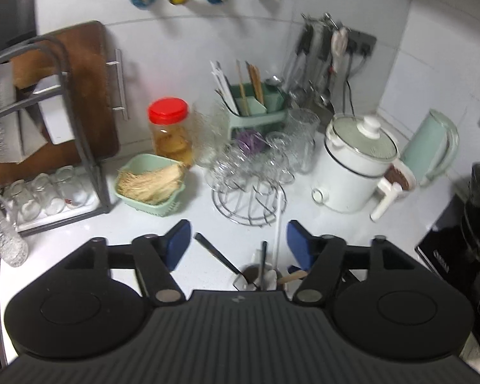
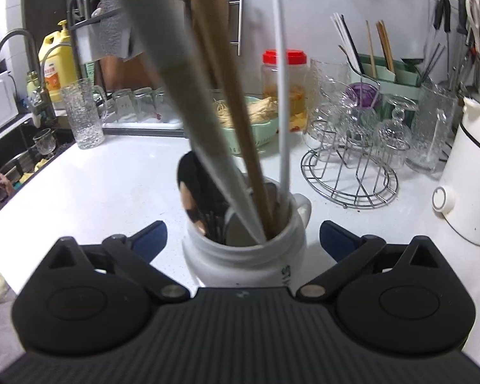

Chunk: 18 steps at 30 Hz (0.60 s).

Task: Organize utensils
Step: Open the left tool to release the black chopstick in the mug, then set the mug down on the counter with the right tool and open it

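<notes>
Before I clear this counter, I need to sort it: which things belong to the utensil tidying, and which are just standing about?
Job:
white jar
utensils in it
green utensil caddy
hanging tools

Standing about:
red-lidded jar
glasses on wire rack
white cooker
noodle basket

a: what is sitting between the blue-padded fingers of the left gripper [image 1: 238,243]?

b: a white ceramic mug [image 1: 256,280] is standing low in frame, with a black-handled utensil [image 1: 215,254], a thin white stick [image 1: 279,224] and a wooden handle [image 1: 292,276] poking out. the pads are standing wide, touching nothing.

a: and behind it?

b: a wire glass rack [image 1: 249,192], a mint green basket [image 1: 150,184] and a red-lidded jar [image 1: 169,131] are sitting on the white counter [image 1: 144,227].
</notes>
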### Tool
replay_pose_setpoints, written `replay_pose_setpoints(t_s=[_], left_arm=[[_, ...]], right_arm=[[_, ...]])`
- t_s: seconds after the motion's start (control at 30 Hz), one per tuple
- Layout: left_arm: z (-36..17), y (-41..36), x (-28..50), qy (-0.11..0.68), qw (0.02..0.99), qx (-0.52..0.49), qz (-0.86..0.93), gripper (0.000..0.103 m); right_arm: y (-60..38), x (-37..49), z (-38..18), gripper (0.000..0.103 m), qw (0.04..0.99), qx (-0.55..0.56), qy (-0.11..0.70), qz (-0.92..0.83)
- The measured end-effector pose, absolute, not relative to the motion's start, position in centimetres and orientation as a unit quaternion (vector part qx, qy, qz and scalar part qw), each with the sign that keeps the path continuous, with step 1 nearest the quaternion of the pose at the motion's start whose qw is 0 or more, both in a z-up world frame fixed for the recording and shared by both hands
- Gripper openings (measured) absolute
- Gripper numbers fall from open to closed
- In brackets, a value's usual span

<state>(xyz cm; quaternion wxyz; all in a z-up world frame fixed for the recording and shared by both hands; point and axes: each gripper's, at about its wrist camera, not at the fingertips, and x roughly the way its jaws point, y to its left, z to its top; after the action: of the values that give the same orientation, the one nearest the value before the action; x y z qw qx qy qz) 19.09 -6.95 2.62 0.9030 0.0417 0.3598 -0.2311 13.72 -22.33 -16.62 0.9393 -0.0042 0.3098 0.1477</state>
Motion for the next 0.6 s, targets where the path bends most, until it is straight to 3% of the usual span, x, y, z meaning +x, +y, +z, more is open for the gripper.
replay_pose_setpoints(t_s=[0.03, 0.3, 0.6], left_arm=[[2.8, -6.6, 18.9, 0.355, 0.907, 0.038, -0.225, 0.084], [4.1, -4.7, 17.1, 0.335, 0.924, 0.033, -0.181, 0.094], [5.0, -3.1, 14.8, 0.327, 0.932, 0.008, -0.155, 0.098]], right_arm=[[-22.6, 13.7, -16.6, 0.103, 0.938, 0.002, 0.312, 0.149], [-24.4, 12.2, -14.5, 0.103, 0.936, 0.027, 0.32, 0.143], [-26.7, 9.8, -9.1, 0.103, 0.945, 0.052, 0.293, 0.138]])
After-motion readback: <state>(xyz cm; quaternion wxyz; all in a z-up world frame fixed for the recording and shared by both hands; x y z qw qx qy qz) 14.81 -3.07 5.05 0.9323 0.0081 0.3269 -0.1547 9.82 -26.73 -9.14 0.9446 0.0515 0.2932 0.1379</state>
